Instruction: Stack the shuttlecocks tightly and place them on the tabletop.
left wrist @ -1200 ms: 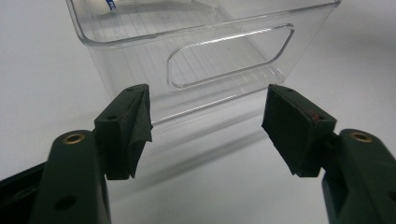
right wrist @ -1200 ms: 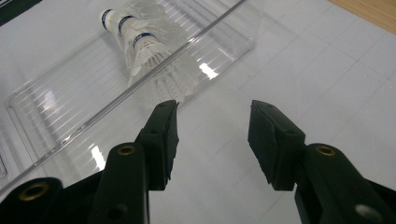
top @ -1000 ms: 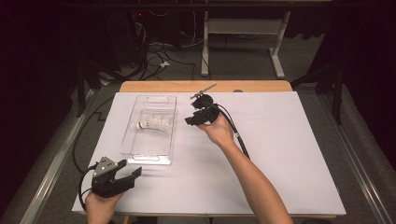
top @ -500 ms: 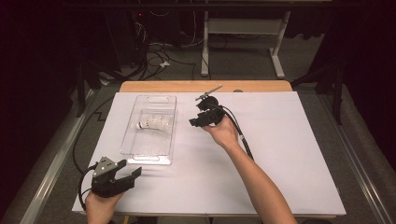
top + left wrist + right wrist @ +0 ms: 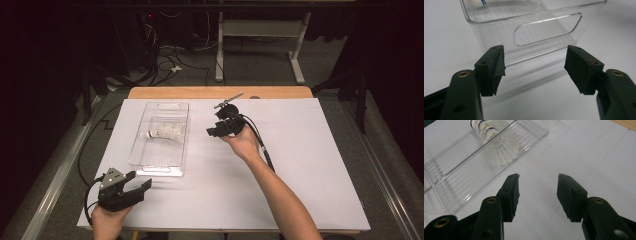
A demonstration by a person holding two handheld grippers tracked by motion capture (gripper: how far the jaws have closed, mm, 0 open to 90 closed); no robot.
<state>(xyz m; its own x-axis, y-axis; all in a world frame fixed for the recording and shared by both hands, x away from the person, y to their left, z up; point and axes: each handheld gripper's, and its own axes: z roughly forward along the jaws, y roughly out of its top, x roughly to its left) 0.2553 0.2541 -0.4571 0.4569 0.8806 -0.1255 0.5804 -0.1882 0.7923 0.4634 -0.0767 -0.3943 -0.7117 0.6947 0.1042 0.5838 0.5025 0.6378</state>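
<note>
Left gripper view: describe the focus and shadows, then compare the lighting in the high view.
Left gripper view: the black jaws look soft and blurred, the clear bin sharper, casting faint shadow streaks on the white sheet. High view: the white sheet is brightly lit while the surrounding floor stays dark.

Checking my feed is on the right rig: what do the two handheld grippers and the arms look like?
Both grippers are black with two jaws, dark padded tips and brass-coloured rivets. The left gripper carries a grey three-cornered plate on top; the right gripper trails a black cable along the forearm. Both forearms are bare, with no sleeves visible.
</note>
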